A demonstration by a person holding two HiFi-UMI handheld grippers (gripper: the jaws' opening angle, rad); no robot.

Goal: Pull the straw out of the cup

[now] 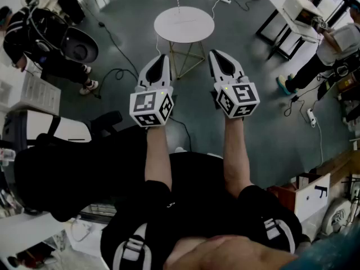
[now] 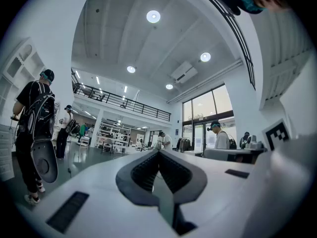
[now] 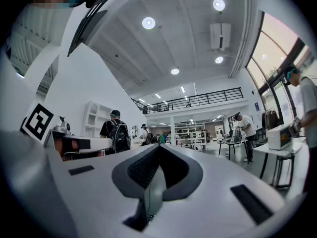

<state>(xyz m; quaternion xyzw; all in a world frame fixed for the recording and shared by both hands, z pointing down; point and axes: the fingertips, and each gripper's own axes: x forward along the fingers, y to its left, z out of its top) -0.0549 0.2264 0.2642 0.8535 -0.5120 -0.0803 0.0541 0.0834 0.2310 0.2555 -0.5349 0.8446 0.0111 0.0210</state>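
Closest in are two bare forearms (image 1: 157,156), each holding one gripper out over the dark floor (image 1: 112,49). The left gripper (image 1: 162,57) has its jaws pressed together with nothing between them, and the right gripper (image 1: 214,53) is the same: tips meeting, empty. That makes two marker cubes (image 1: 151,107), one per gripper. Just past the tips there's one round white table (image 1: 194,27) on thin legs. One thin upright sliver (image 1: 178,5) stands on it, too small to say whether it's the straw in its cup. Well apart from both grippers either way. Further out are two people (image 1: 34,38), one off to each side.
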